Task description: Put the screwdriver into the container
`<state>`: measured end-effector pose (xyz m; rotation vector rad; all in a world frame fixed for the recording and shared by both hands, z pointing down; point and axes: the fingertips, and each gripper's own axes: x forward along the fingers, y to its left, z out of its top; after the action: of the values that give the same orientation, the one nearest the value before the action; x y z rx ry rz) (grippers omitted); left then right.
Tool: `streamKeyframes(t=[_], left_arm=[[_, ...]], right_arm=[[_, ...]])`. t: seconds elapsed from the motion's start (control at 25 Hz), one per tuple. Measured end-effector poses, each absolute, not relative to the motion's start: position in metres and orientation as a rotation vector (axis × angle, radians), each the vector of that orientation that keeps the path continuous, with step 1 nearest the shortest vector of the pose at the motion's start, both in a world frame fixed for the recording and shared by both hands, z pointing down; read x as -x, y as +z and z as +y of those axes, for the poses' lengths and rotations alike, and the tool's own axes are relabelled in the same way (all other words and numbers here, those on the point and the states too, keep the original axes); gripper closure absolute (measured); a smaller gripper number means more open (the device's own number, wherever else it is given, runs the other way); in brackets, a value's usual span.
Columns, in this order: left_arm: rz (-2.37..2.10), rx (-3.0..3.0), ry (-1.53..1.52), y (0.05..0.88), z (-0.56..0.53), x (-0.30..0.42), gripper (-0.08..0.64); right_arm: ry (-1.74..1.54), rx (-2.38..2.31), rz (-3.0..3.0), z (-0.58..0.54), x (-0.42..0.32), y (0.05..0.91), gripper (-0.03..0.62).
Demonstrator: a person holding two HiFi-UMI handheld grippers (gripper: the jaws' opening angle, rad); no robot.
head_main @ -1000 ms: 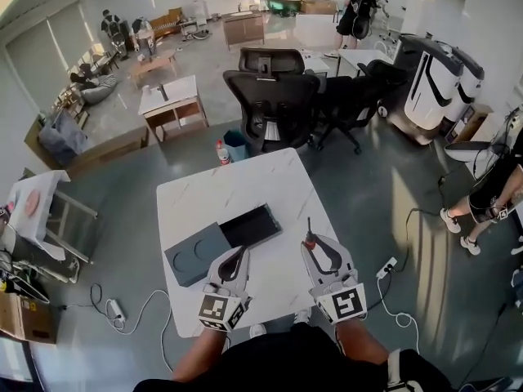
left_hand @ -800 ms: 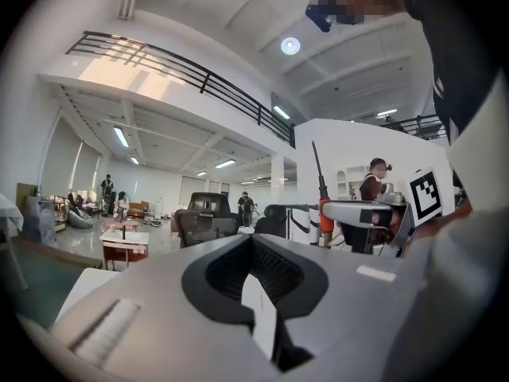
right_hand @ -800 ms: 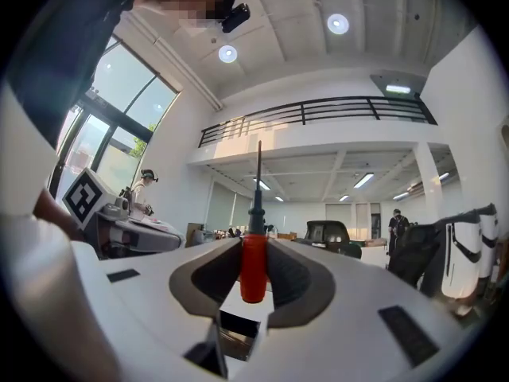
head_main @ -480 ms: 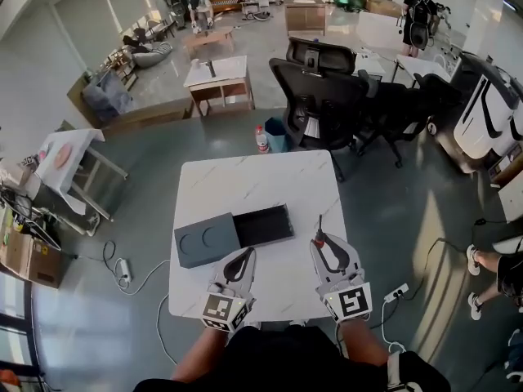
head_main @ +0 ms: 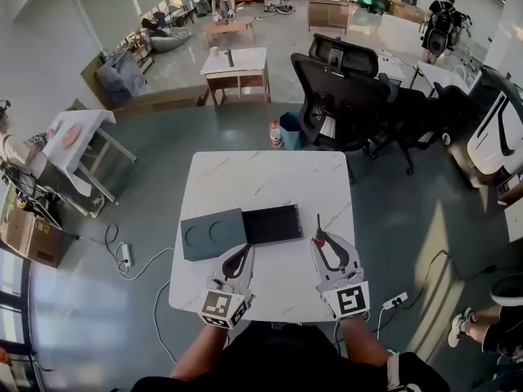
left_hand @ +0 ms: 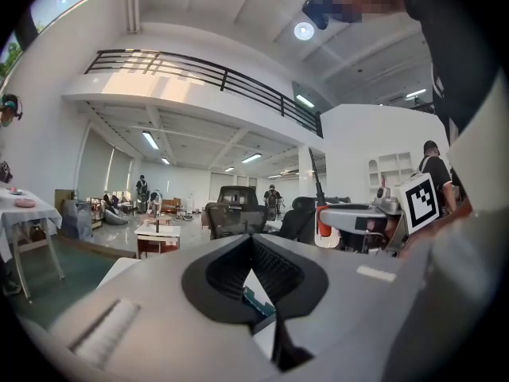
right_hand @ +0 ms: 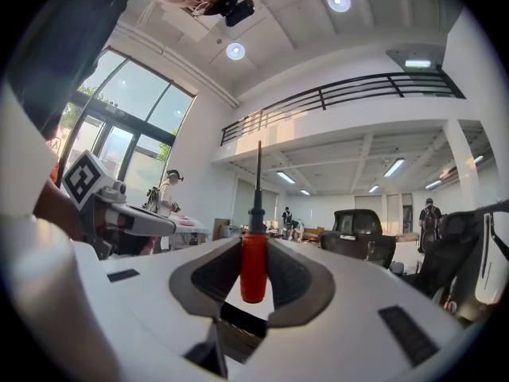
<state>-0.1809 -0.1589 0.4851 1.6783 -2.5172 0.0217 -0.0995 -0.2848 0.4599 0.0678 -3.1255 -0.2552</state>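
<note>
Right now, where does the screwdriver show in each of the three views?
Head view: screwdriver right of centre, at the tip of the right tongs.
Left gripper view: right of centre, upright, red handle in the right tongs.
Right gripper view: centre, upright, red handle between the tongs.
Shared landmark: the black chairs behind it.

Container (head_main: 274, 224) on table (head_main: 261, 178): lid (head_main: 214, 233) against its left side, screwdriver (head_main: 318, 229) just to its right in R gripper (head_main: 320, 240), L gripper (head_main: 241, 252) near its front-left, chair (head_main: 339, 96) well behind.
</note>
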Motion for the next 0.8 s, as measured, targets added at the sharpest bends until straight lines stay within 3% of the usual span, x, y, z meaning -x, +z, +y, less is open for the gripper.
streamKeyframes(t=[0.36, 0.8], left_arm=[[-2.556, -1.616, -0.031, 0.487, -0.137, 0.210, 0.554], [-2.580, -1.551, -0.039, 0.496, -0.107, 0.237, 0.554]], right_arm=[[-0.339, -0.034, -3.062, -0.272, 0.143, 0.480, 0.492], [-0.717, 0.109, -2.797, -0.268, 0.184, 0.537, 0.492]])
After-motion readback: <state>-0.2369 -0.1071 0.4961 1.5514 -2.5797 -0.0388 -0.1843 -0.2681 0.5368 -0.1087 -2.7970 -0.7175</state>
